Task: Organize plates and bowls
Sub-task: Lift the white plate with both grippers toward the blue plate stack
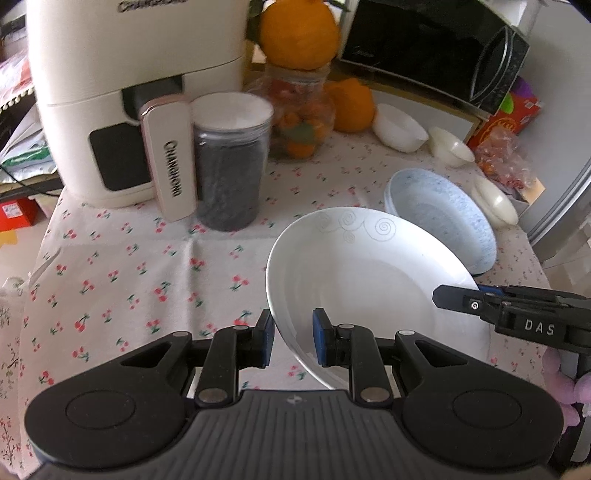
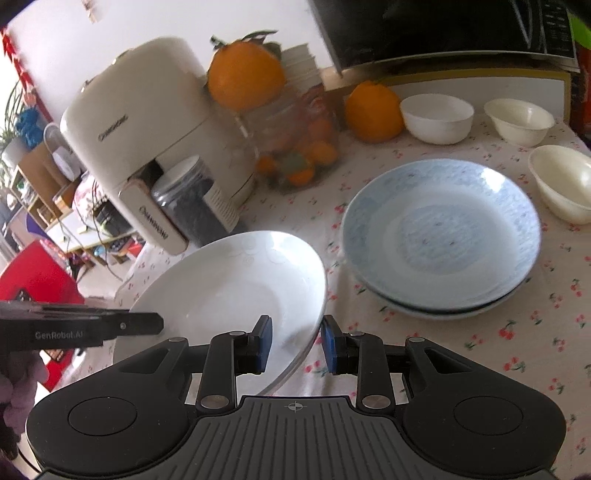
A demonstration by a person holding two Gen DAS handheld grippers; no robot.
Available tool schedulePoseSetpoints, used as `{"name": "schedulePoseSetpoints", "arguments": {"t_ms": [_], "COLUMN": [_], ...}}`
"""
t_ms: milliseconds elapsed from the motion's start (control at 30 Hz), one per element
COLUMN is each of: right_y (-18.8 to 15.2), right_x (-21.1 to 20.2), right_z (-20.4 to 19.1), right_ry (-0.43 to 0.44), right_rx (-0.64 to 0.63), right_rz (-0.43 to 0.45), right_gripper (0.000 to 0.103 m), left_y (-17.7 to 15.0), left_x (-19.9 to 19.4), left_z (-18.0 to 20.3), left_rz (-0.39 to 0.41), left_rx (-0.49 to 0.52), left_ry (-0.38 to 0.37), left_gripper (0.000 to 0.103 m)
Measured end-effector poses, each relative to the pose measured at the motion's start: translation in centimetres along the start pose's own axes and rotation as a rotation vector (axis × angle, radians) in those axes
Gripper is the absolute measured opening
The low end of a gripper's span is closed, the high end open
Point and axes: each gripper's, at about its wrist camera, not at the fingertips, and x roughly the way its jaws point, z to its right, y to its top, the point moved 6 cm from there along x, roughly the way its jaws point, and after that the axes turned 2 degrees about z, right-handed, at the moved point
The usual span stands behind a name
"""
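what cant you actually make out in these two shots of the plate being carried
- White plate, left wrist view: its near rim is hidden behind the left gripper.
- Blue plate stack, right wrist view: the number of plates is unclear; the top plate covers the rest.
- Glass jar, right wrist view: contents blurred beyond orange shapes.
- Black appliance, right wrist view: cut off by the top edge.

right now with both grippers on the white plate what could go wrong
1. The white plate is tilted and pinched only at its rim by the left gripper and right gripper; uneven motion could let it slip.
2. The blue plates sit close by, so a low swing could knock rims.
3. The dark jar and air fryer crowd the other side.
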Motion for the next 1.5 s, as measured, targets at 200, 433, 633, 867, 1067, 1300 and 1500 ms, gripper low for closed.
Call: {"name": "schedulePoseSetpoints", "arguments": {"t_ms": [200, 433, 633, 867, 1067, 1300, 1500], "right_y": [1.5, 3.0, 4.3, 5.0, 5.5, 5.8, 5.8], "right_x": [-1.2, -2.6, -3.4, -4.0, -4.1, -3.5, -2.6], "right_z": [2.0, 4.5, 6.9, 9.5, 11.4, 13.0, 14.3], "right_ry": [-0.006, -0.015, -0.032, -0.058, -0.082, -0.109, -0.145], "right_rx": [0.033, 0.067, 0.104, 0.144, 0.182, 0.215, 0.255], "right_rz": [0.029, 0.062, 0.088, 0.106, 0.116, 0.115, 0.108], "right_gripper": [0.028, 0.028, 0.028, 0.028, 0.028, 0.028, 0.028], "left_y": [0.7, 1.7, 2.7, 3.7, 4.3, 4.9, 5.2], "left_x": [0.4, 1.1, 2.1, 3.6, 4.9, 6.5, 7.7], "left_z": [2.1, 4.4, 6.4, 8.6, 9.9, 10.9, 11.7], "left_rz": [0.011, 0.028, 0.037, 0.047, 0.055, 0.060, 0.063], "left_rx": [0.023, 0.034, 0.038, 0.049, 0.048, 0.044, 0.073], "left_ry": [-0.025, -0.046, -0.063, -0.073, -0.083, -0.075, -0.046], "left_gripper": [0.020, 0.020, 0.020, 0.020, 0.020, 0.020, 0.020]}}
